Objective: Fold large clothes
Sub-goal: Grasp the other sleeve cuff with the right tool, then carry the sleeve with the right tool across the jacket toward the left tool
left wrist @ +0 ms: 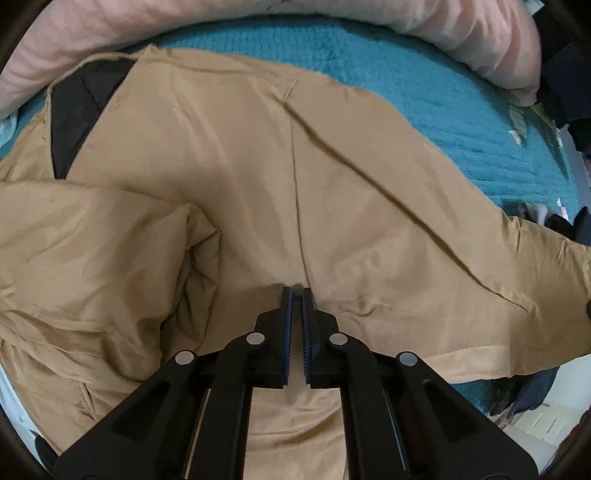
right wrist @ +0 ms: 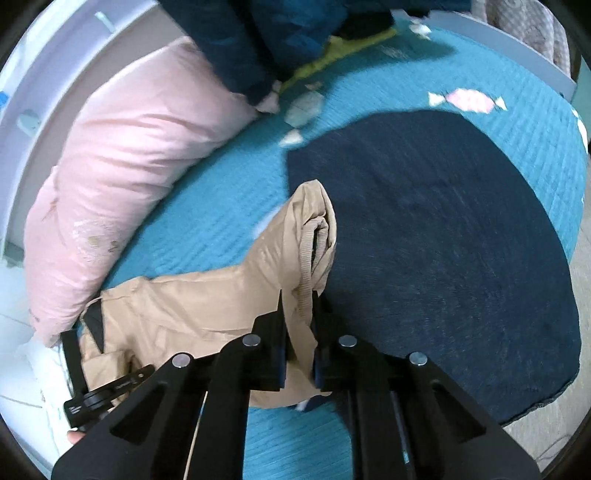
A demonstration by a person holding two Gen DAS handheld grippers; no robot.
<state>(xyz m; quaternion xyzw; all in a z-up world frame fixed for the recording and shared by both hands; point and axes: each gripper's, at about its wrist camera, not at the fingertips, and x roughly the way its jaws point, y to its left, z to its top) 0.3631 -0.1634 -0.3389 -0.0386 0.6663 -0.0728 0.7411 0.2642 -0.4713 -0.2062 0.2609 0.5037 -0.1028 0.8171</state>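
A tan padded jacket [left wrist: 258, 177] with black lining lies spread on a teal bedspread [left wrist: 424, 85]. One sleeve is folded in at the left; the other runs off to the right. My left gripper [left wrist: 297, 291] hovers over the jacket's middle seam, its jaws nearly together with nothing between them. In the right wrist view my right gripper [right wrist: 298, 295] is shut on the ribbed cuff of the jacket's sleeve [right wrist: 310, 236] and holds it lifted above the bed.
A pink duvet [left wrist: 461, 29] lies along the far side of the bed and shows in the right wrist view [right wrist: 122, 166]. A dark navy garment [right wrist: 443, 240] lies flat on the bedspread [right wrist: 221, 206] to the right. More dark clothes [right wrist: 258, 33] are piled behind.
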